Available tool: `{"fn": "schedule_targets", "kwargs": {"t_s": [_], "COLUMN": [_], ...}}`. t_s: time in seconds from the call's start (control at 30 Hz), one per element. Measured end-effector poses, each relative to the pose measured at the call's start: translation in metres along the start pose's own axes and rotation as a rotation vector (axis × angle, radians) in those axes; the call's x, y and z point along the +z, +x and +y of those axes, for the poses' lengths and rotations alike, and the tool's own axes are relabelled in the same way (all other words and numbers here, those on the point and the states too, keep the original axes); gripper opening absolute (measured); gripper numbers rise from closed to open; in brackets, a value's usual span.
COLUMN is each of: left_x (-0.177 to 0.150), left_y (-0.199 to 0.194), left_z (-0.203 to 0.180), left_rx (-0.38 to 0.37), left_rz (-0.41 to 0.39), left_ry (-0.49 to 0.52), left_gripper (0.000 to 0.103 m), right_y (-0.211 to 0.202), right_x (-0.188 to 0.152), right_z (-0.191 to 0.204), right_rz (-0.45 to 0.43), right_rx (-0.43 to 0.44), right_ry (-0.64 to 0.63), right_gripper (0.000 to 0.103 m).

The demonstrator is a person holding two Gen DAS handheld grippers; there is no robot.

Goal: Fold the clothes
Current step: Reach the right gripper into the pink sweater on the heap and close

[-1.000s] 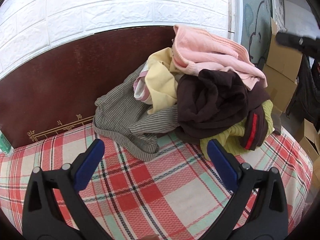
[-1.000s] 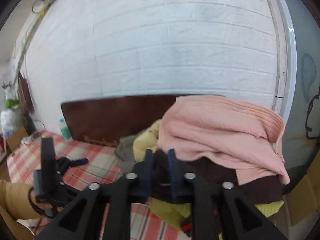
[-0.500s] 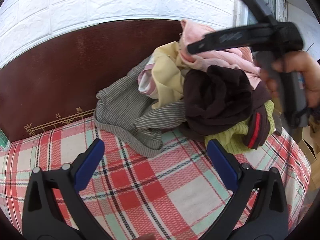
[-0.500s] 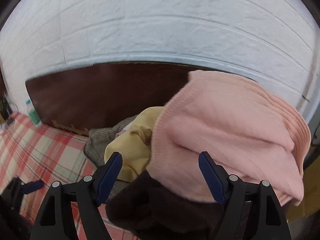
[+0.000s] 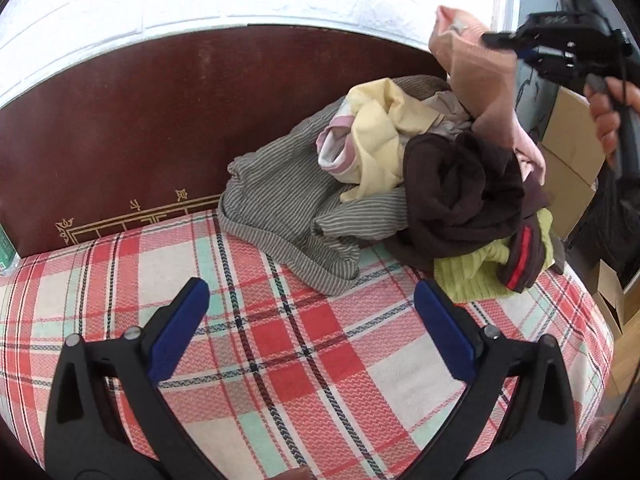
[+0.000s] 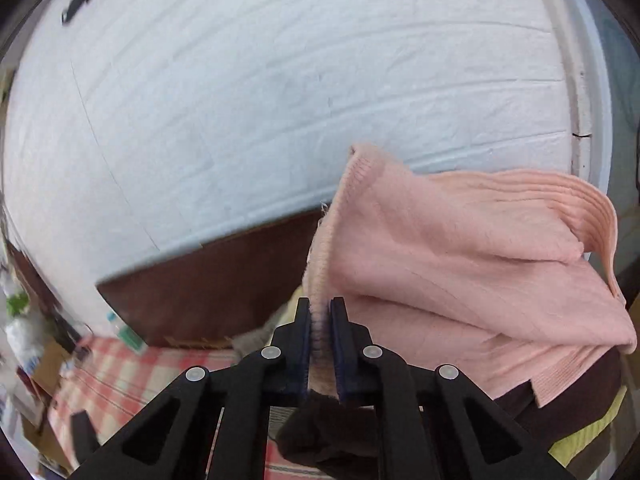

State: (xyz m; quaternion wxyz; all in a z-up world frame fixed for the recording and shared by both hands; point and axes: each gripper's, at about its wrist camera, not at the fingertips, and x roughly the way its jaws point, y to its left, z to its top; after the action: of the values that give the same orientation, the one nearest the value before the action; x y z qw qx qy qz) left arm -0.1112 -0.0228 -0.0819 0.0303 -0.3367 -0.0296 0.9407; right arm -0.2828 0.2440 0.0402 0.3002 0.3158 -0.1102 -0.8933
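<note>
Right gripper (image 6: 320, 308) is clamping the pink sweater (image 6: 460, 264) by its edge, probably for peeling it off the far-right pile (image 5: 400, 192). Left gripper (image 5: 308, 300) is hovering wide apart over the near plaid sheet (image 5: 300, 360), gripping nothing.

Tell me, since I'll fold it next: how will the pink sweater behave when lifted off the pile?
Probably floppy: the pink sweater already sags in loose folds from the right gripper. Likely light, since one pinched edge lifts it. It may drag the brown garment along.

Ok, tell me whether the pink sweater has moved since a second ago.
Yes. The pink sweater has risen off the pile, its edge now above the brown headboard, pinched in the right gripper.
</note>
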Motion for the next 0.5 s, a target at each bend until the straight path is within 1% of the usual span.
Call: {"fn": "schedule_targets", "kwargs": {"t_s": [0.03,0.07,0.1,0.13,0.17,0.27,0.3,0.33,0.37,0.4,0.47,0.5], "left_x": [0.001,0.002,0.003,0.004,0.005,0.006,0.005,0.005,0.004,0.003,0.001,0.002], "left_y": [-0.005,-0.010,-0.016,-0.020,-0.026,-0.038,-0.041,-0.043,-0.043,-0.044,-0.044,-0.043], "left_z": [-0.001,-0.001,-0.001,-0.001,-0.001,-0.002,-0.003,-0.005,-0.007,-0.009,-0.014,-0.018], "left_rx": [-0.003,-0.006,-0.010,-0.013,-0.012,-0.027,-0.036,-0.044,-0.053,-0.061,-0.073,-0.074], "left_rz": [-0.010,-0.020,-0.033,-0.042,-0.053,-0.075,-0.078,-0.079,-0.075,-0.071,-0.067,-0.065], "left_ry": [0.002,0.003,0.003,0.004,0.002,-0.007,-0.007,-0.005,0.001,0.006,0.022,0.032], "left_gripper": [0.103,0.103,0.103,0.103,0.103,0.103,0.103,0.103,0.103,0.103,0.103,0.103], "right_y": [-0.019,-0.040,-0.062,-0.082,-0.102,-0.121,-0.111,-0.102,-0.089,-0.076,-0.043,-0.027], "right_x": [0.004,0.008,0.012,0.015,0.019,0.020,0.015,0.005,-0.006,-0.017,-0.038,-0.043], "right_z": [-0.004,-0.006,-0.005,0.003,0.014,0.033,0.032,0.032,0.030,0.026,0.019,0.018], "right_rz": [-0.038,-0.078,-0.132,-0.181,-0.222,-0.197,-0.146,-0.109,-0.071,-0.035,0.031,0.061], "right_rx": [0.040,0.096,0.169,0.200,0.192,0.019,-0.027,-0.110,-0.180,-0.228,-0.313,-0.342], "right_ry": [0.031,0.052,0.061,0.041,-0.002,-0.126,-0.151,-0.181,-0.204,-0.218,-0.254,-0.284], "right_gripper": [0.005,0.000,0.000,0.000,0.000,0.007,0.017,0.027,0.051,0.066,0.067,0.067]}}
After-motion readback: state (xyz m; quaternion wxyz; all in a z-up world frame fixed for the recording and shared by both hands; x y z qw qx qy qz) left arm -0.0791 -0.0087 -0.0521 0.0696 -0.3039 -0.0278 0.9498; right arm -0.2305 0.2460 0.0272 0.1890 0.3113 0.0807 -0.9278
